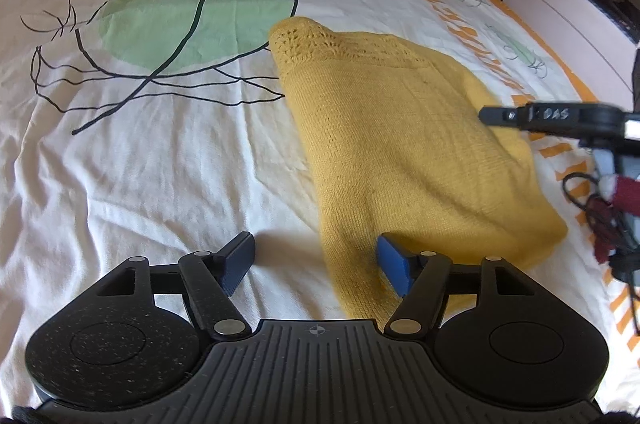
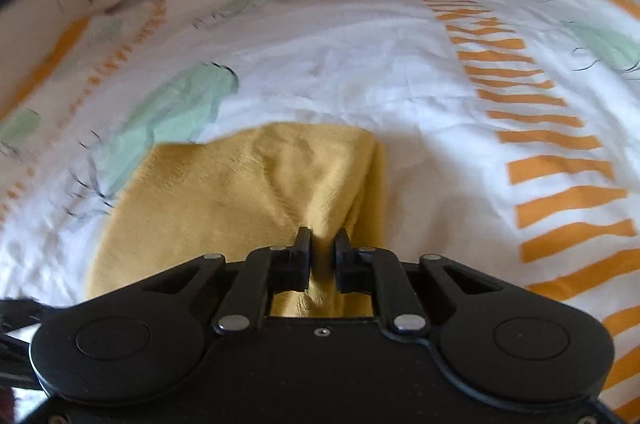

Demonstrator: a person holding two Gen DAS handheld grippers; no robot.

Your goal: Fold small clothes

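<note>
Garment: a yellow knitted garment (image 1: pixel 400 144) lies on the printed bedsheet (image 1: pixel 160 184), already doubled into a narrow strip with its lacy hem at the far end.
Done: judging by its layered edges, at least one fold is made.
Left: likely a further fold across its length, then smoothing.
Left gripper (image 1: pixel 316 264): jaws apart, straddling the near edge of the knit without pinching it.
Right gripper (image 2: pixel 322 244): jaws nearly together, apparently clamped on a bunched ridge of yellow fabric, though blur softens that view.
Writing: handwritten "DAS" on the right gripper's finger in the left wrist view; the sheet's orange lettering is unreadable.
</note>
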